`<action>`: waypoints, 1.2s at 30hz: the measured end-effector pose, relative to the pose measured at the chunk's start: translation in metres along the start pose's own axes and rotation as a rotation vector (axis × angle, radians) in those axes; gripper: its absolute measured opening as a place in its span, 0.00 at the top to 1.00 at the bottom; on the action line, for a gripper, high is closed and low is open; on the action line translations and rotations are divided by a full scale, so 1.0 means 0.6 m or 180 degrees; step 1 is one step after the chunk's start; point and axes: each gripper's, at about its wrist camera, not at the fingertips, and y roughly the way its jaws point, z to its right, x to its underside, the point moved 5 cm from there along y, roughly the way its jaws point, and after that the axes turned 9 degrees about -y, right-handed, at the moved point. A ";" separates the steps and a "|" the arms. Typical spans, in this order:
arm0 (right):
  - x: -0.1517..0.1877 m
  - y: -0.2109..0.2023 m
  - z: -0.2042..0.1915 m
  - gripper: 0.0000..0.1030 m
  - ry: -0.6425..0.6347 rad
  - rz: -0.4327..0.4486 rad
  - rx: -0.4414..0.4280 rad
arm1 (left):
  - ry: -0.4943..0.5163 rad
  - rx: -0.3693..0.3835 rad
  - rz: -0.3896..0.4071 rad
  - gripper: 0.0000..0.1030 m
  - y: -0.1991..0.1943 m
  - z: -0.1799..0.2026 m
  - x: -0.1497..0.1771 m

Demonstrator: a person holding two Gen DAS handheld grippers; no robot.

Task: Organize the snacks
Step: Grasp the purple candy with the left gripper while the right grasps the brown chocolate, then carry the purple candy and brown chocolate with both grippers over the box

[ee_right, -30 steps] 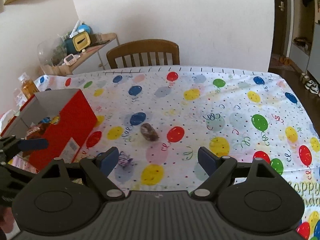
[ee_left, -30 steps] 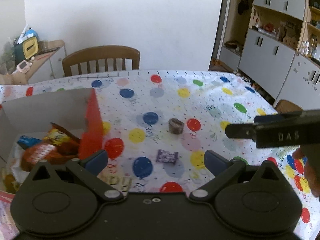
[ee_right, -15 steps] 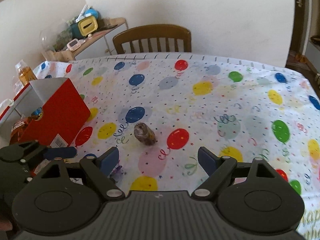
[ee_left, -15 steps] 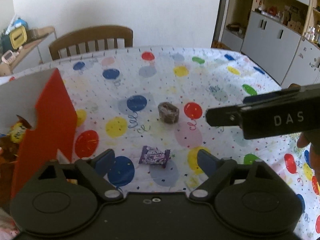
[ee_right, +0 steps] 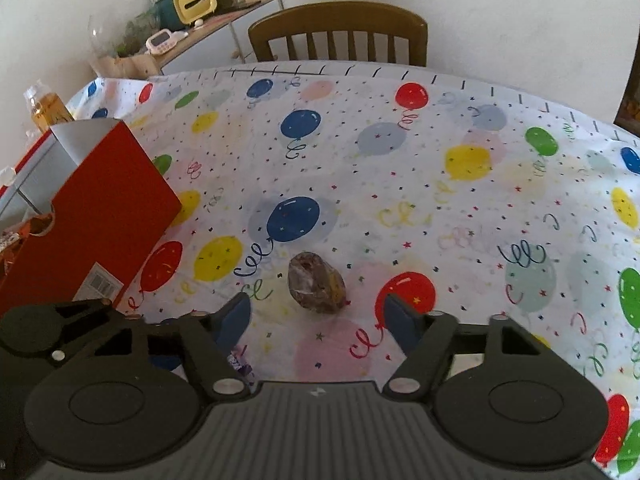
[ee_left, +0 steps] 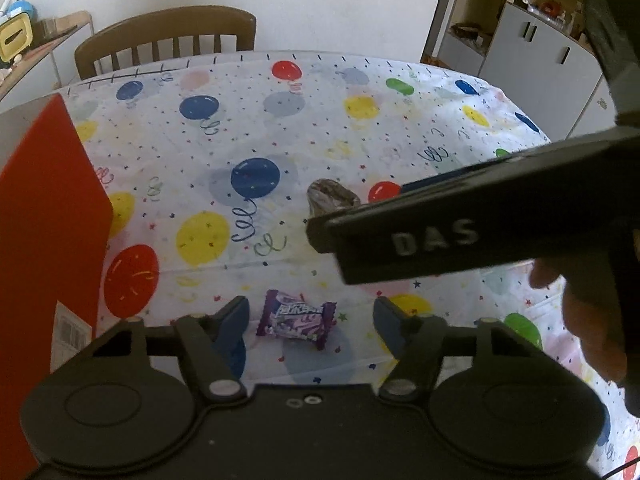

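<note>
Both grippers have dropped closer and their jaws have just been narrowing, nothing gripped yet: left gripper (ee_left: 311,314) brackets the purple foil-wrapped candy (ee_left: 295,319), right gripper (ee_right: 316,312) the brown clear-wrapped pastry (ee_right: 317,288), right of the red cardboard box (ee_right: 96,216); pickups look imminent.

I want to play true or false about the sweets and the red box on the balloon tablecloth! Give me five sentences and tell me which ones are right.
1. The purple-wrapped candy lies on the balloon-print tablecloth. True.
2. The left claw is squeezing the purple candy. False: its jaws have just been closing, but the blue pads stand apart from the candy between them.
3. The brown snack in clear wrap is inside the red cardboard box. False: it lies on the tablecloth, right of the box.
4. The right claw is open, with the brown snack just ahead of it. True.
5. A metal stool stands behind the table. False: it is a brown wooden chair.
</note>
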 end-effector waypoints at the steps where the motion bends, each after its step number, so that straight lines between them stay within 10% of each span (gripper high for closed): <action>1: -0.001 0.005 -0.001 0.40 -0.0009 -0.0011 -0.0005 | 0.0009 -0.0005 -0.0008 0.43 0.001 0.000 0.001; 12: -0.008 0.027 -0.008 0.68 -0.0154 -0.0055 0.0150 | 0.0003 -0.0025 0.0029 0.67 0.002 -0.005 -0.003; 36: 0.044 -0.091 0.011 0.70 0.0163 0.0205 0.0097 | -0.0077 0.0114 0.0069 0.80 -0.042 0.001 0.000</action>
